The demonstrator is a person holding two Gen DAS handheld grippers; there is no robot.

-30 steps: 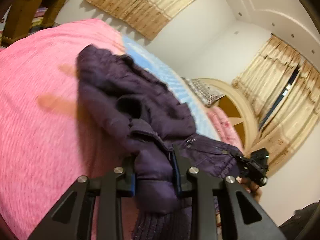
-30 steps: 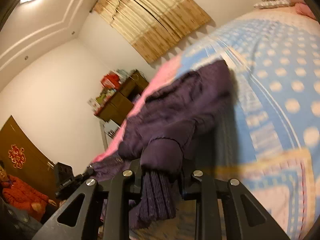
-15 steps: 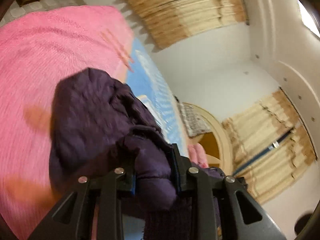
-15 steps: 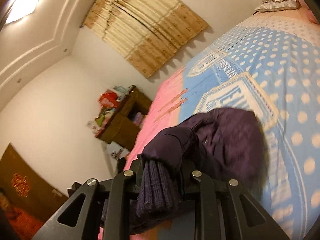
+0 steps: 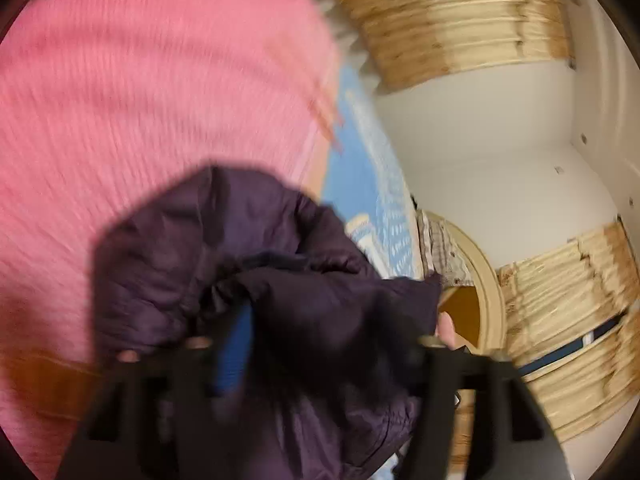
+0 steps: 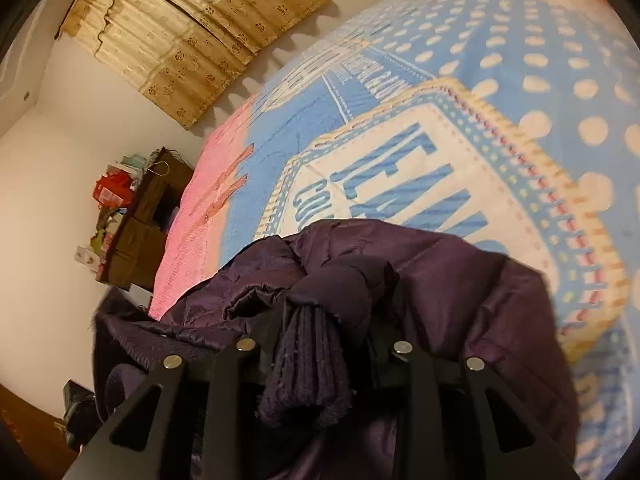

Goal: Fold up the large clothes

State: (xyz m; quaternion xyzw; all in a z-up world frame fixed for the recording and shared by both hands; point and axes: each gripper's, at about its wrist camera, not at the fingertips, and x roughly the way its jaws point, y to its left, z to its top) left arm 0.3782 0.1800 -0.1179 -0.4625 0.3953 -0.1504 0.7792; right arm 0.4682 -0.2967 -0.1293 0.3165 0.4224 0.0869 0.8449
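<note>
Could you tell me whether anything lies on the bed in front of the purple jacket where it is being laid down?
Nothing visible does: beyond the purple jacket the blue dotted bedspread and pink blanket lie bare.

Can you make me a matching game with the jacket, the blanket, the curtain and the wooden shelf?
Things:
1. jacket
2. knitted blanket
3. curtain
4. wooden shelf

Descriptions:
A. pink, spread on the bed
B. dark purple, puffy
C. brown, against the white wall
D. beige, hanging at the top

Pairs: 1-B, 2-A, 3-D, 4-C
</note>
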